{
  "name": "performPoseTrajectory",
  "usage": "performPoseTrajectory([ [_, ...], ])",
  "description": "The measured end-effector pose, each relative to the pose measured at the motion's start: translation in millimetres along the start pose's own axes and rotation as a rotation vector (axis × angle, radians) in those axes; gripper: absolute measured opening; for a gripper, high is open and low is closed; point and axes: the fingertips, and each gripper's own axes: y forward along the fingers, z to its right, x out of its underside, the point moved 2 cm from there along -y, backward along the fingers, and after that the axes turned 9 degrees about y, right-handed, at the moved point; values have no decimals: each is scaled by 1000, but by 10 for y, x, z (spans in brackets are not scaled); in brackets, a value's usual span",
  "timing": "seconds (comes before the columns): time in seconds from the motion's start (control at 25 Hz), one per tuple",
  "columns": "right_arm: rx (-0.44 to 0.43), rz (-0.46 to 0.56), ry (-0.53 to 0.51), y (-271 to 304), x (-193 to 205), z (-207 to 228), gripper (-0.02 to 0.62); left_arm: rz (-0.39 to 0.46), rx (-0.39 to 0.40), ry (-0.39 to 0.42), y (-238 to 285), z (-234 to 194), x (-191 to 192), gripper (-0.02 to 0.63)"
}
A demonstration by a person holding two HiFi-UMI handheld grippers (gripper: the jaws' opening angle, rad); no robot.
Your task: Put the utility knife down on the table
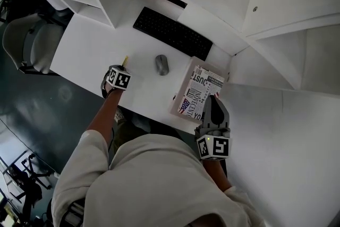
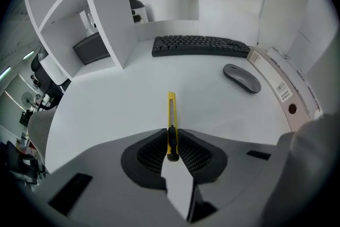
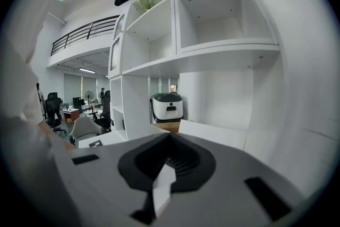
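- White surface [image 1: 90, 53] carries a keyboard [image 1: 171, 32], a mouse [image 1: 162, 64] and a magazine [image 1: 197, 94], with white shelves [image 3: 212, 24] behind.
- Left gripper [image 2: 171, 142] grasps the yellow utility knife [image 2: 171, 111].
- Right gripper [image 3: 169, 159] is clenched and empty.

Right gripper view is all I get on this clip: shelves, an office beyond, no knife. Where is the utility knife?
Observer: The left gripper is shut on the utility knife; its yellow body sticks out past the jaws.
Operator: Is it over the table?
Observer: Yes, it is above the white table, with the tip pointing toward the black keyboard. I cannot tell whether it touches the table.
Operator: Anything close by?
Observer: A grey mouse lies apart from it, between the knife and a printed box.
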Motion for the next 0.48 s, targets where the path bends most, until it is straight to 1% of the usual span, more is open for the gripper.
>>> performPoseTrajectory([
  [0.16,3,-2,7,19,15,51,5,-33,5,0,68,31,1,61],
  [0.32,3,-1,14,39,27,108,4,-42,7,6,80,42,-3,61],
  [0.48,4,2,22,59,21,146,3,-63,24,21,91,40,-8,63],
])
